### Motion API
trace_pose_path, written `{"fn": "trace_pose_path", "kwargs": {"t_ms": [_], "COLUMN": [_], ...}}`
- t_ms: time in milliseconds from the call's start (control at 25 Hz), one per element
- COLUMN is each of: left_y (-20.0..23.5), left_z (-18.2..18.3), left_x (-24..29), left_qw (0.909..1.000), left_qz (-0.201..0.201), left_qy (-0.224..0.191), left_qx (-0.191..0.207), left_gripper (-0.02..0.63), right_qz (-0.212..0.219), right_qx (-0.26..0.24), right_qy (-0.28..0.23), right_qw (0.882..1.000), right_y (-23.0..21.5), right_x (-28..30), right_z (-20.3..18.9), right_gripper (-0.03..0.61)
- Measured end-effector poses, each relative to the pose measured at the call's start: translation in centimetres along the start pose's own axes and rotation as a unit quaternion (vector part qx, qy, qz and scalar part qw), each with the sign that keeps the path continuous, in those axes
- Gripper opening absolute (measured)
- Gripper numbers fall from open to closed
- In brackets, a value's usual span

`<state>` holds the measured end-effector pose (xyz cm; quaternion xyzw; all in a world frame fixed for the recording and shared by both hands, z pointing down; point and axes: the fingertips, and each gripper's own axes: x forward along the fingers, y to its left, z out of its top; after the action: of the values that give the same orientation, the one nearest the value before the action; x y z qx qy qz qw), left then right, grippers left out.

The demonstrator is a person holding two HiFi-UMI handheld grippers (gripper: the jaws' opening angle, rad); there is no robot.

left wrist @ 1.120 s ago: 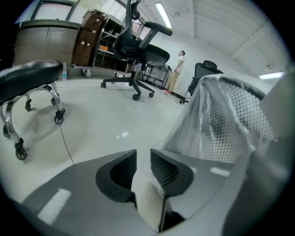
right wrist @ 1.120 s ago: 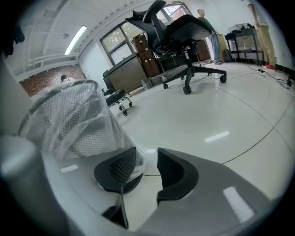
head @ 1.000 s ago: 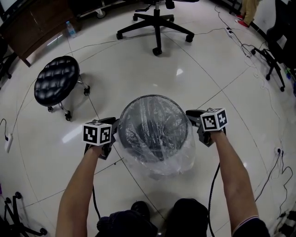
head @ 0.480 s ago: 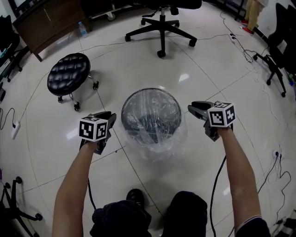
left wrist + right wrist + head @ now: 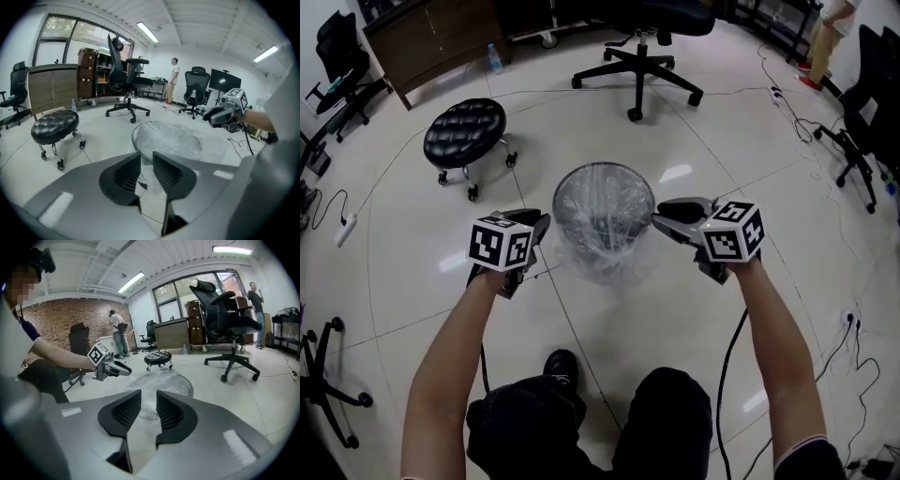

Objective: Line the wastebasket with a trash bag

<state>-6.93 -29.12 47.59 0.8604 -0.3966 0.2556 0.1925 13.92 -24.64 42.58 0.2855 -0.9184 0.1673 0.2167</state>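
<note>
Clear-bagged wastebasket sits between outstretched forearms; left claw apart, empty; right claw, just closing partway, likewise apart, empty.

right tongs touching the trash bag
Apart. Left gripper view shows the right tongs above the trash bag, floor between; they have just been closing on nothing.

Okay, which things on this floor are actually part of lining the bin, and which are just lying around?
Part of the job:
- wastebasket
- clear trash bag, already draped over its rim

Just lying about:
- black stool
- office chair
- water bottle
</note>
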Motion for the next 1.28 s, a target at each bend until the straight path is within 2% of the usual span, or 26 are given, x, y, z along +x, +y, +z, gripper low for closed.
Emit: {"fn": "trace_pose_path", "kwargs": {"t_ms": [200, 480, 640, 760, 840, 1080, 1280], "left_y": [-2.0, -5.3, -6.1, -6.2, -6.0, -5.4, -4.8], "left_z": [0.3, -0.8, -1.5, -1.6, -1.6, -1.8, -1.1], "left_x": [-2.1, -3.3, -3.5, -3.5, -3.4, -2.7, -2.2], "left_qw": [0.9996, 0.9998, 0.9999, 0.9999, 0.9999, 0.9997, 0.9996], "left_qz": [0.016, 0.013, 0.007, 0.006, 0.004, -0.003, -0.009], "left_qy": [-0.008, -0.001, 0.005, 0.000, -0.003, -0.005, -0.015], "left_qx": [-0.024, -0.013, -0.007, -0.011, -0.015, -0.024, -0.024], "left_gripper": [0.087, 0.086, 0.086, 0.086, 0.086, 0.084, 0.084], "right_qz": [0.037, 0.076, 0.062, 0.046, 0.040, 0.015, -0.019], "right_qx": [-0.010, -0.057, -0.075, -0.080, -0.076, -0.065, -0.055], "right_qy": [0.007, 0.031, 0.055, 0.069, 0.070, 0.056, 0.045], "right_qw": [0.999, 0.995, 0.994, 0.993, 0.994, 0.996, 0.997], "right_y": [4.5, 9.5, 9.6, 9.0, 8.6, 6.9, 3.8], "right_x": [0.7, 1.8, 3.3, 3.8, 3.9, 4.2, 5.6], "right_z": [0.1, -0.9, -2.1, -2.8, -2.8, -1.0, 1.0], "right_gripper": [0.104, 0.127, 0.118, 0.034, 0.017, 0.009, 0.008]}}
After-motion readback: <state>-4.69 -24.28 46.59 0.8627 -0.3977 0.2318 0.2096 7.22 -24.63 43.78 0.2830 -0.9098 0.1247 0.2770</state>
